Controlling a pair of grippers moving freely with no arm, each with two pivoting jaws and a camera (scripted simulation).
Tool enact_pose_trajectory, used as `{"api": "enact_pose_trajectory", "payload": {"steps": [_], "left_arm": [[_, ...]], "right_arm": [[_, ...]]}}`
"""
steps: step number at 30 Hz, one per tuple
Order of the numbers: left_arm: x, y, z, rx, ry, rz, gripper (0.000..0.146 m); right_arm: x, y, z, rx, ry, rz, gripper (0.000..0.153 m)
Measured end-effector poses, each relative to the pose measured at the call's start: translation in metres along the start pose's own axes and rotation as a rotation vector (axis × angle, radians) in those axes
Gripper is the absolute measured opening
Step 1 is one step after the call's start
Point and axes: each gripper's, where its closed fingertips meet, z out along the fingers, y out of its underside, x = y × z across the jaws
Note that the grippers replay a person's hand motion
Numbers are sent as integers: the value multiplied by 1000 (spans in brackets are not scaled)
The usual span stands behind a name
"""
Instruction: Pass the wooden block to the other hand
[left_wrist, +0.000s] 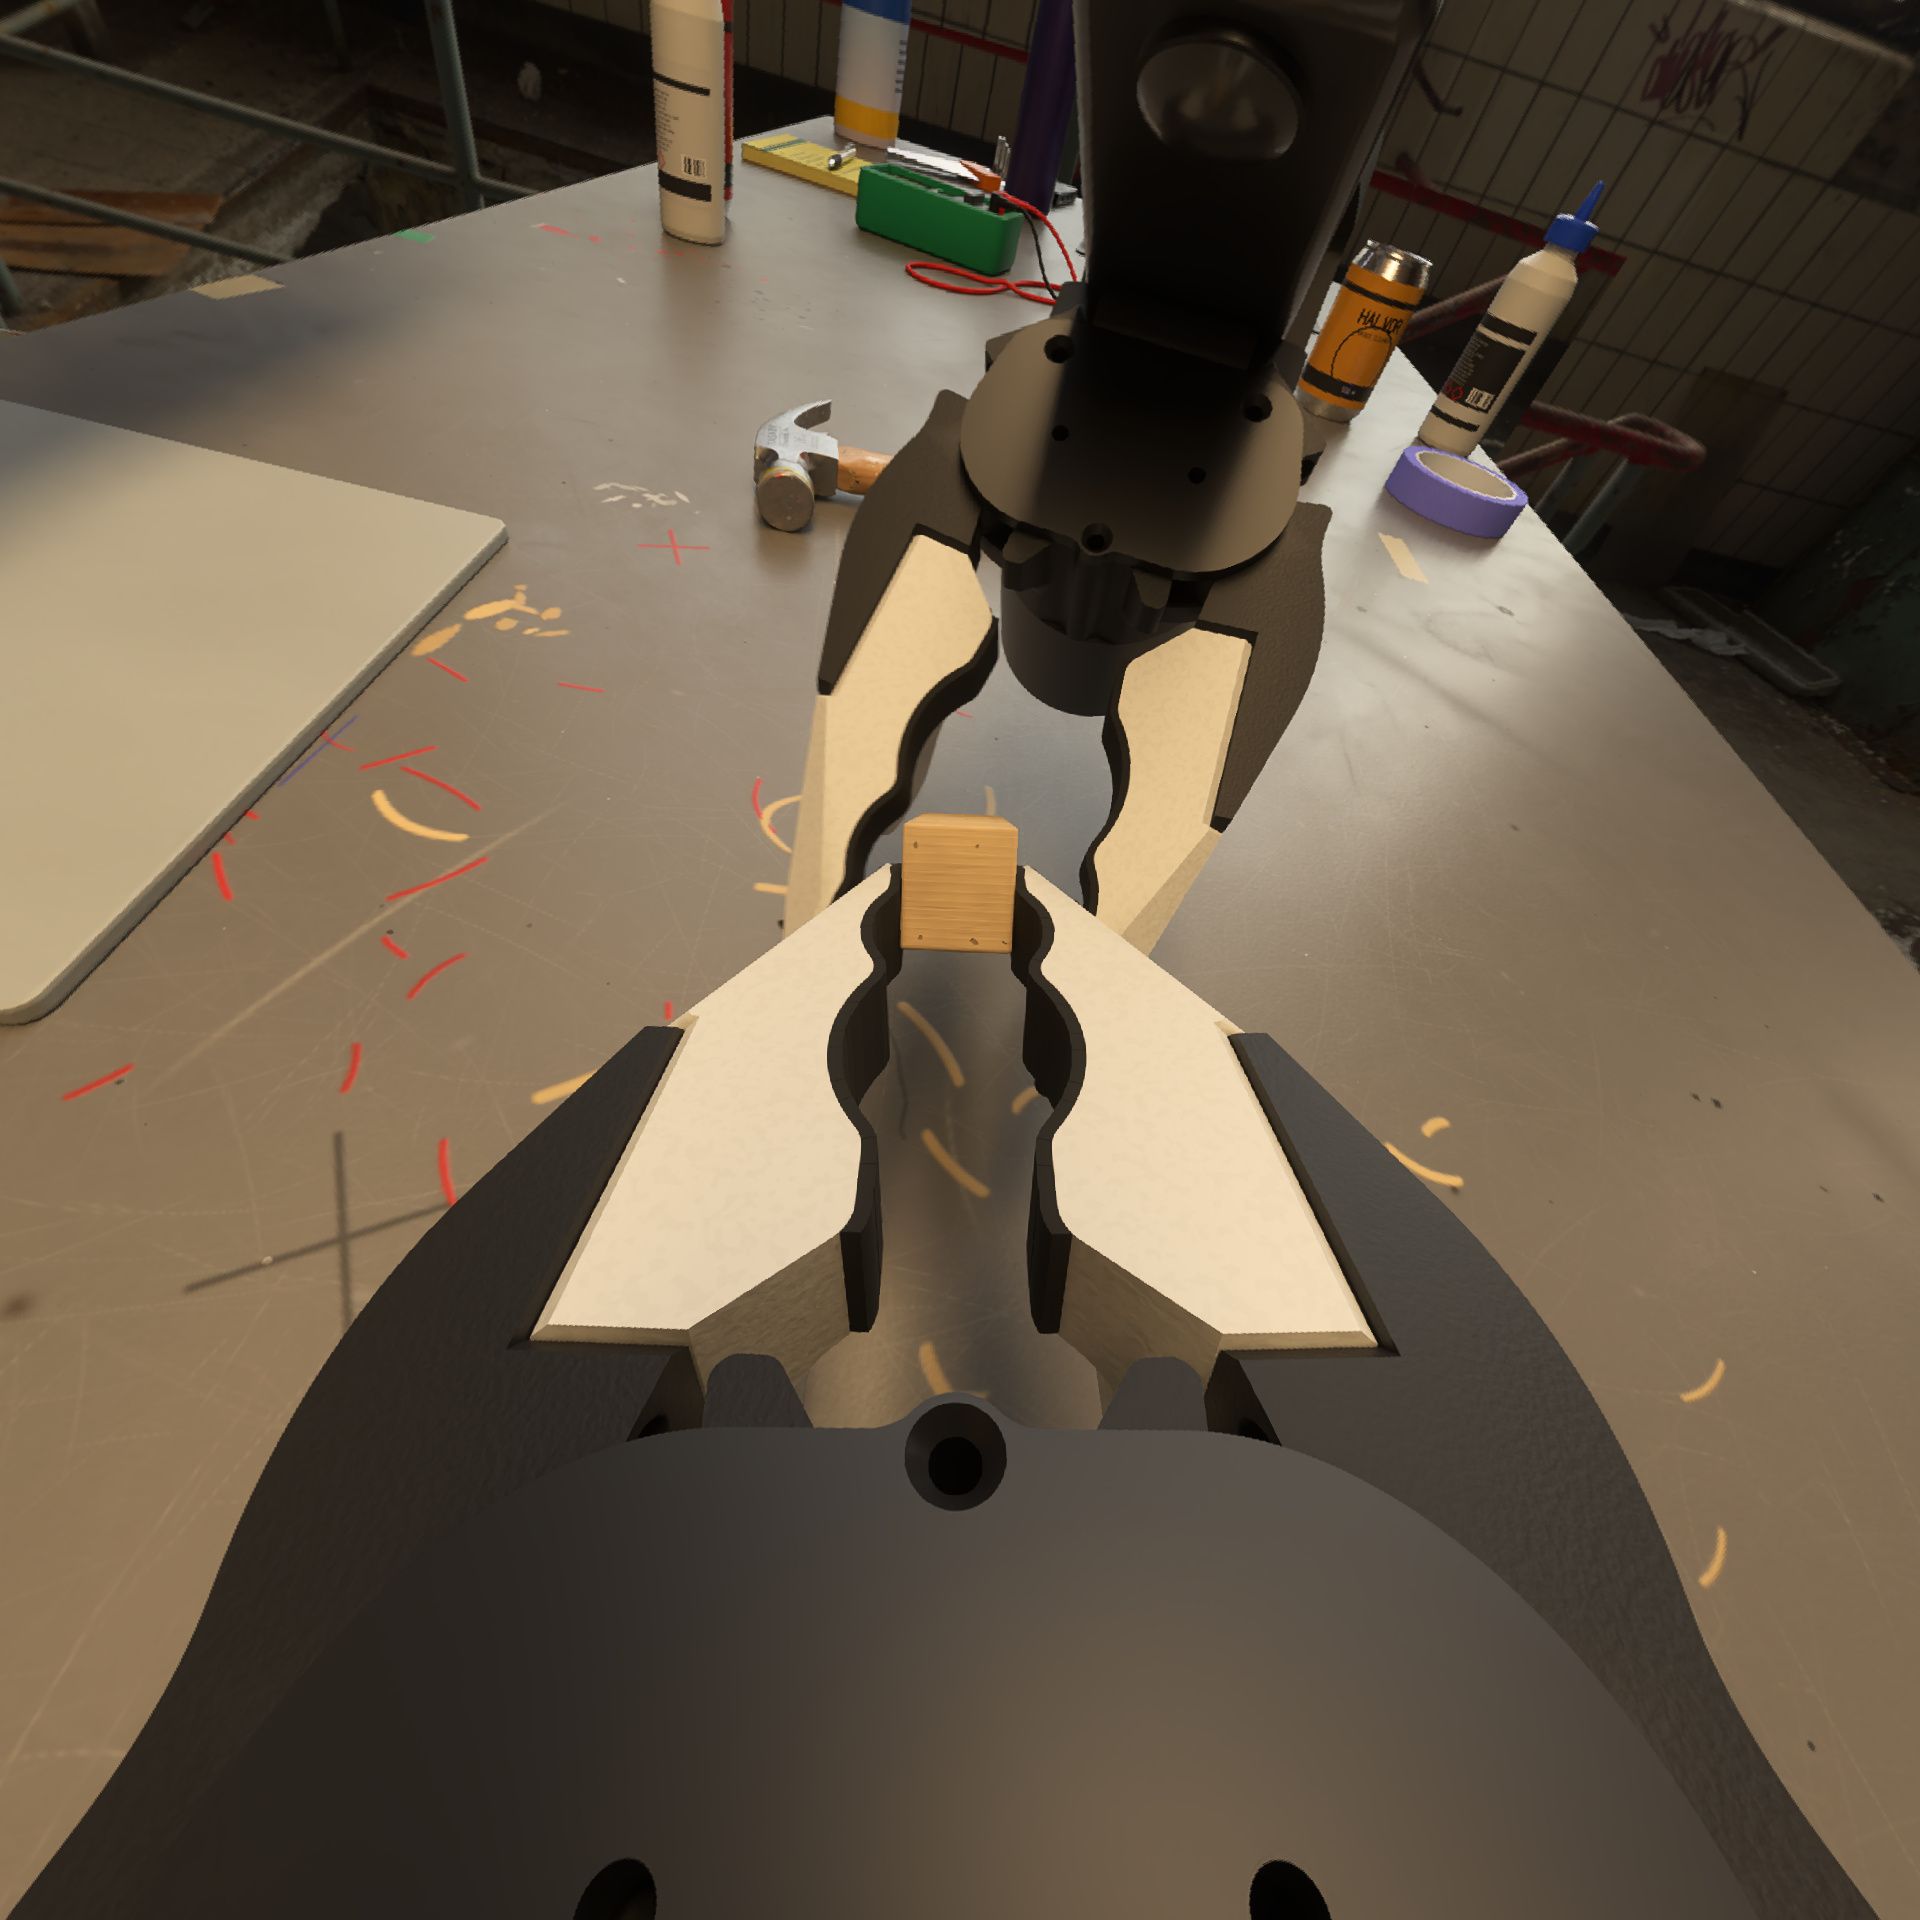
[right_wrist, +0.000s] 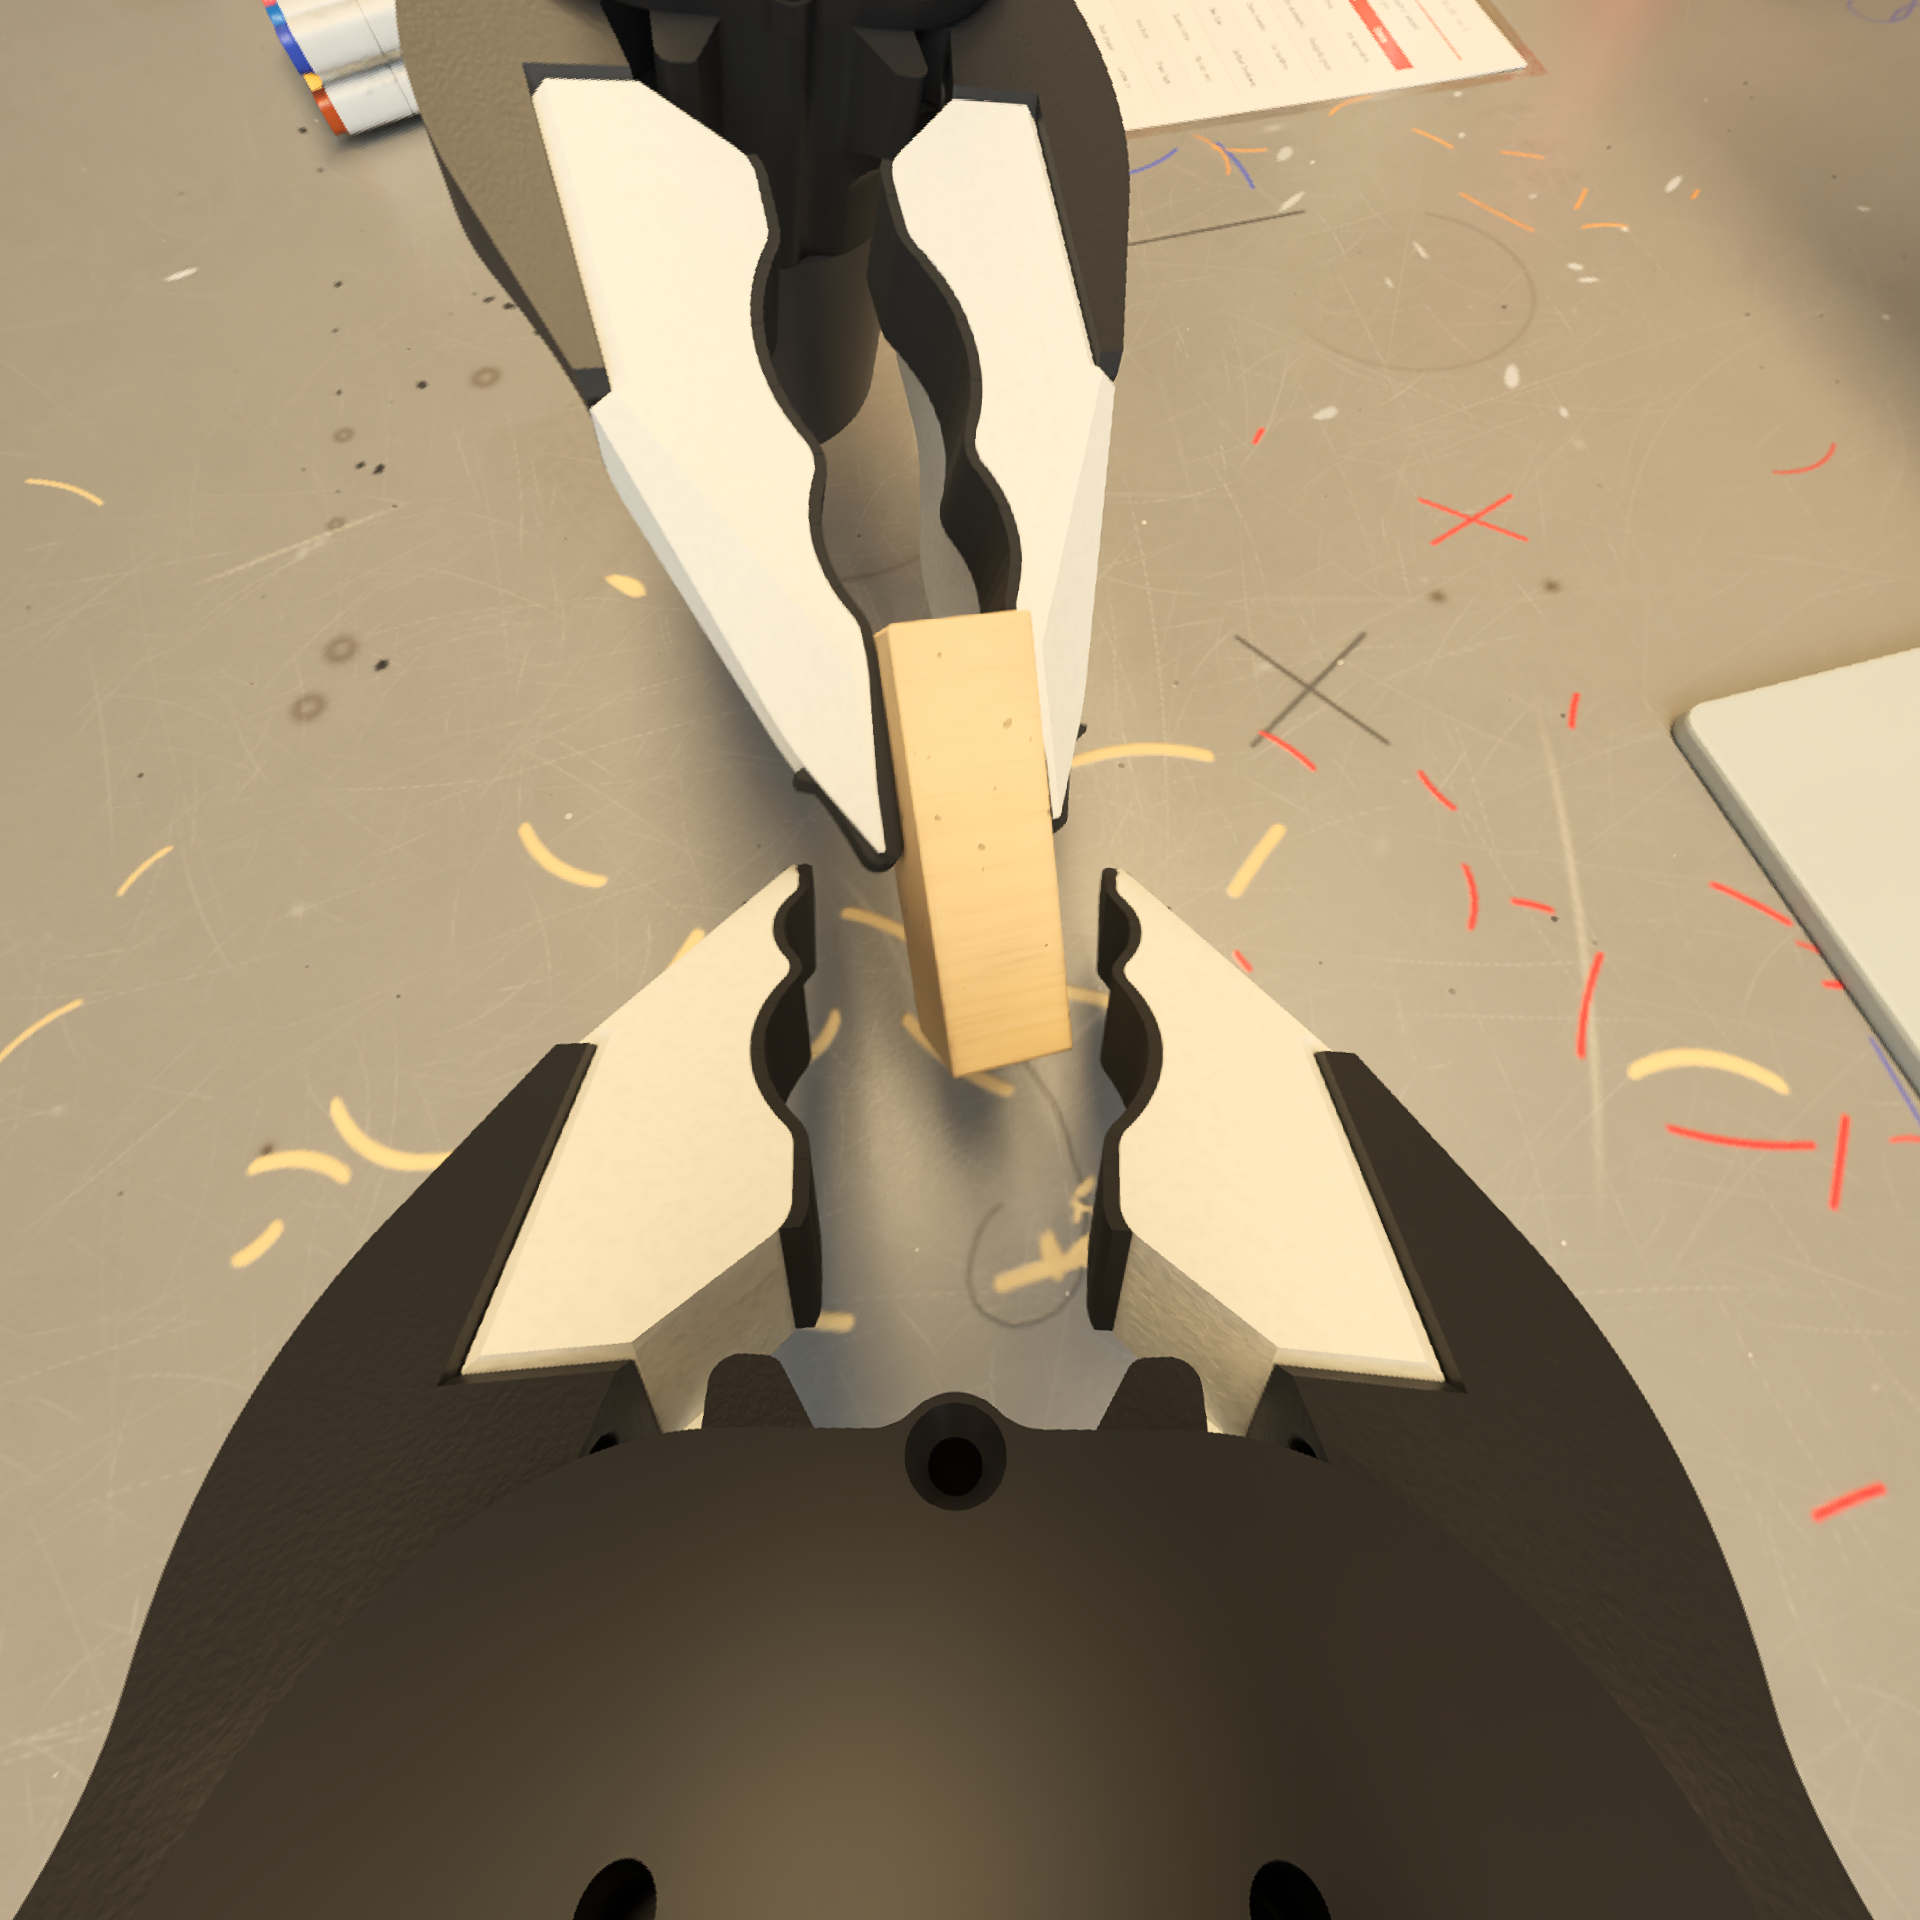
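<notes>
Above the table's (left_wrist: 1455, 831) middle, your left gripper (left_wrist: 956, 883) clamped the wooden block (left_wrist: 957, 881); your right gripper (right_wrist: 956, 894) gaped around its free end, handover unfinished.

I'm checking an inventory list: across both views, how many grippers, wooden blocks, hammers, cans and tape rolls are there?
grippers: 2, the left gripper and the right gripper
wooden block: 1
hammer: 1
orange can: 1
purple tape roll: 1
Total: 6
</notes>
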Motion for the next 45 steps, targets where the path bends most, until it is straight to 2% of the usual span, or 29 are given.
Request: {"api": "enact_pose_trajectory", "payload": {"steps": [4, 7, 9, 12, 14, 27, 30, 33, 35, 38, 42, 45], "left_arm": [[3, 0, 0, 3, 15, 11, 19], [3, -1, -1, 13, 23, 13, 19], [4, -2, -2, 18, 26, 12, 19], [2, -2, -3, 21, 16, 9, 19], [2, -2, -3, 18, 16, 20, 19], [-2, -3, -1, 15, -26, 31, 19], [-4, -2, -1, 14, -31, 21, 19], [-6, -2, -3, 15, -39, 15, 19], [-6, -2, -3, 11, -43, 19, 19], [-5, 0, -2, -2, -45, 33, 19], [-4, 2, 1, -27, -60, 61, 20], [-3, 3, 0, -34, -72, 80, 20]], "right_arm": [[2, -4, 6, -1, 4, -5, 71], [0, -2, 11, -26, -17, 5, 73], [-1, -2, 14, -34, -24, 9, 69], [-2, -4, 13, -3, -23, 3, 48], [-2, -3, 12, 5, -22, 2, 41], [2, 4, 1, 16, -45, 82, 40], [4, 4, 0, 17, -31, 80, 44], [6, 5, -6, 24, -34, 84, 58], [6, 4, -13, 45, -43, 84, 63], [7, 4, -25, 76, -52, 85, 54], [8, 6, -28, 80, -40, 71, 24], [7, 6, -26, 86, -28, 61, 24]]}}
